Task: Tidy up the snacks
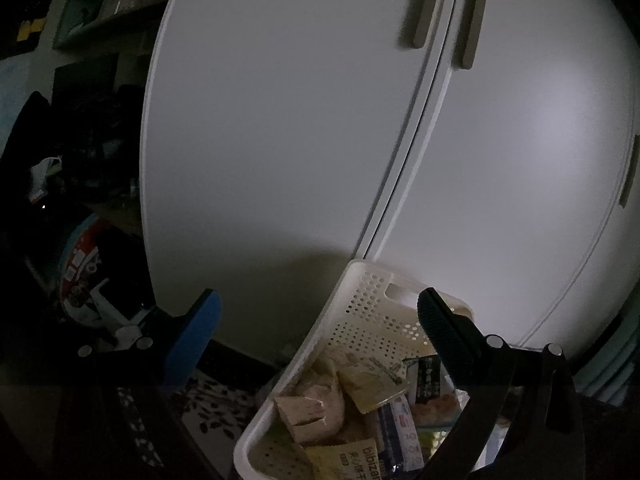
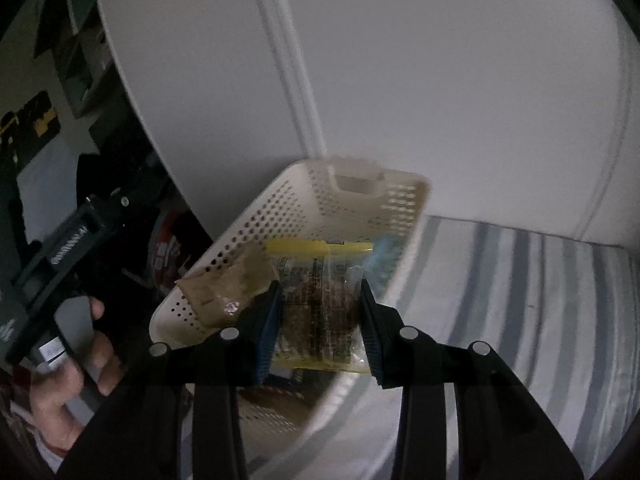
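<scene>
- My right gripper (image 2: 320, 320) is clamped on a clear snack packet (image 2: 318, 316) with yellow edges and dark contents, low centre of the right wrist frame, over the near end of the basket (image 2: 256, 232).
- My left gripper (image 1: 320, 340) is spread wide, nothing between the pads: blue pad (image 1: 196, 340) at lower left, black ribbed pad (image 1: 440, 328) at lower right of the left wrist frame.
- That black finger overlaps the basket's far right corner; can't tell if it touches.
- Basket is white and perforated, with a handle slot in the far end wall. One basket.
- In the left wrist view I count roughly six wrapped snacks (image 1: 360, 408) piled in it; the lower ones are hidden, so the count is loose.
- In the right wrist view only a tan wrapper (image 2: 224, 284) and something blue (image 2: 380, 260) show around the held packet; blurred.
- White cabinet doors (image 1: 280, 120) fill the upper frame right behind the basket: two full doors with two bar handles (image 1: 426, 4) at top, and a third handle at the right edge.
- Striped bedding (image 2: 520, 300) lies right of the basket.
- A hand (image 2: 68, 384) holding the left tool shows at lower left of the right wrist frame.
- Dark clutter and a round printed tin (image 1: 80, 268) sit at left; too dim to count.
</scene>
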A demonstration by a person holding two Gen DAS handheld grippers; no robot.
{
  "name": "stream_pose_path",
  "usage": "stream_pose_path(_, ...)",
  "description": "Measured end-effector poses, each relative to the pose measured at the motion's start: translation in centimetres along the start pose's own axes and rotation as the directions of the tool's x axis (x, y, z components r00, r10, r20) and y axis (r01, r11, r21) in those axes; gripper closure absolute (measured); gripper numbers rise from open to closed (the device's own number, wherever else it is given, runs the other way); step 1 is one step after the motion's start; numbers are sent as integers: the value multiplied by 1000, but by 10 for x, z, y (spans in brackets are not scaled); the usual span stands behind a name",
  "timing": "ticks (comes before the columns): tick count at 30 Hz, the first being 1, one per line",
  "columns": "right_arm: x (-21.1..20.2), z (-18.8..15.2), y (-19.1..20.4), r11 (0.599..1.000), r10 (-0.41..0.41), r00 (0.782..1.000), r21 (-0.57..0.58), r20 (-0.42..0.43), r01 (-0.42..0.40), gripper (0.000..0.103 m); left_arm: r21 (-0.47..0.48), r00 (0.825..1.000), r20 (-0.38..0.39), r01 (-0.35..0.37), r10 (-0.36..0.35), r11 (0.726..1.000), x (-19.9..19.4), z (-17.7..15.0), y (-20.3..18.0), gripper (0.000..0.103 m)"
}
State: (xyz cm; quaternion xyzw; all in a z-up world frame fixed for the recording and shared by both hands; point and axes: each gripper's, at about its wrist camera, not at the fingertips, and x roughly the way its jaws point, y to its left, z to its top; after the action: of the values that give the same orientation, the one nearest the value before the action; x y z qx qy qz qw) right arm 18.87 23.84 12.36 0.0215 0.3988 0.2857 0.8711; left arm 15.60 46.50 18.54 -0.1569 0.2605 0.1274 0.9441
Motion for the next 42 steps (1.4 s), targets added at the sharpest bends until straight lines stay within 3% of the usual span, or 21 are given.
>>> stream_pose_path(2,12,2,9,1000,3,1000,-3,-17,-3,65,-1,1000,1,-8,8,1000,0,0,1,3)
stream_pose_path(4,21,4,13,1000,0,1000,-7,-20,0,57,-5,1000,0,-15,15,1000,0,0,3,3)
stream_pose_path(6,22,5,14,1000,-11,1000,-8,-8,11,37,-18,1000,-8,-16,16,1000,0,1,6,3)
stream_pose_path(10,22,3,11,1000,-13,1000,-2,-8,13,36,-39,1000,-19,-21,21,999,1,2,10,3)
stream_pose_path(13,19,-1,5,1000,-20,1000,19,-10,20,16,-36,1000,-12,-28,28,999,-1,3,9,3)
stream_pose_path(16,14,-4,0,999,-36,999,35,-12,36,14,-12,999,0,-41,41,999,-5,4,4,3)
stream_pose_path(18,13,-7,-2,998,-55,998,42,-23,56,6,10,999,8,-51,51,999,-8,4,0,3)
stream_pose_path(27,-1,-18,11,986,-161,987,-40,-27,160,5,97,988,62,-148,142,984,-20,8,-13,3)
stream_pose_path(34,-28,-30,25,949,-289,955,-112,69,295,5,129,977,111,-196,183,972,-33,12,-21,3)
stream_pose_path(39,-50,-32,29,944,-303,944,-99,129,316,5,164,966,141,-238,216,957,-41,15,-32,3)
stream_pose_path(42,-68,-36,30,941,-313,935,-79,169,329,5,199,951,176,-287,254,937,-50,16,-41,3)
